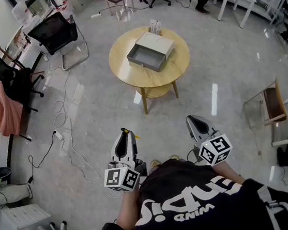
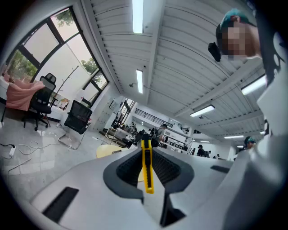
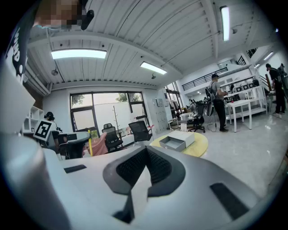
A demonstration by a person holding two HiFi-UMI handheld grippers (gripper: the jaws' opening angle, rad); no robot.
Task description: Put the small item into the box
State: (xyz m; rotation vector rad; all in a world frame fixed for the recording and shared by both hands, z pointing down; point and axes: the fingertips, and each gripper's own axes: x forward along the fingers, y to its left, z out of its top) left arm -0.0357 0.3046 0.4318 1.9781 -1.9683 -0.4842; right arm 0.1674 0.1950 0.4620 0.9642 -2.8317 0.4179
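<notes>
Your left tongs (image 1: 124,140) are clamped on the yellow cutter (image 2: 146,165). It stands upright between the ribbed pads, its top end sticking out past the tips. In the head view only a bit of yellow shows at the tong tips.

Your right tongs (image 1: 198,124) are closed together with nothing between them; the right gripper view shows the pads meeting at a seam.

You hold both tongs low in front of your body, over the floor, pointing toward the round wooden table (image 1: 124,71). The table is well apart from both.

The grey box (image 1: 153,50) sits on the table, its tray pulled out toward you and open. The right gripper view shows the same box (image 3: 178,140) beyond the tong tips, near the table's edge.

A black office chair (image 1: 55,30) stands off to the left of the table, with cables (image 1: 61,119) trailing across the floor.
</notes>
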